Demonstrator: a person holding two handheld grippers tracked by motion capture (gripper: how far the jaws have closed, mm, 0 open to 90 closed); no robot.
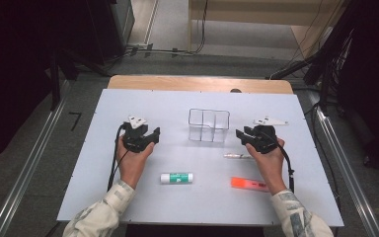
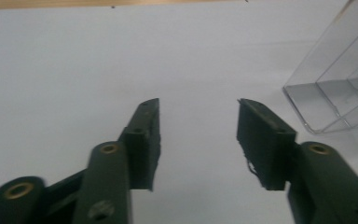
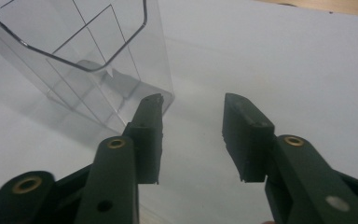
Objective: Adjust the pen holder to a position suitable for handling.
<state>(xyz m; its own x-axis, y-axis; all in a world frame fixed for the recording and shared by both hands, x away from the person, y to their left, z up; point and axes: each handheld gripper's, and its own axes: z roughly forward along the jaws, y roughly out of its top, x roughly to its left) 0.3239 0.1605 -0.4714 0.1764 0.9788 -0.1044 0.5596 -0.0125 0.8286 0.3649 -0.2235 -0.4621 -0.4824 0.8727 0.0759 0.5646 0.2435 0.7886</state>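
Both grippers hang empty, jaws apart — the left gripper (image 1: 154,134) left of the clear box (image 1: 208,125), the right gripper (image 1: 240,135) just beside its right wall. The pen (image 1: 238,156), orange marker (image 1: 249,184) and white tube (image 1: 176,178) lie nearer the person. The right gripper sits close enough that a careless swing could knock the light box — it would slide or tip.

A clear, colourless plastic divided box (image 1: 208,125) is standing on the pale grey-white table mat (image 1: 128,207). Nearest the box, a thin whitish pen (image 1: 238,156) is lying; farther out, a bright orange marker (image 1: 249,184) and a white tube with a green label (image 1: 176,178) are showing. Both black two-jaw grippers (image 1: 156,133) (image 1: 239,134) are carrying brass-coloured rivets, and the person's sleeves (image 1: 109,205) are showing a pale camouflage pattern.
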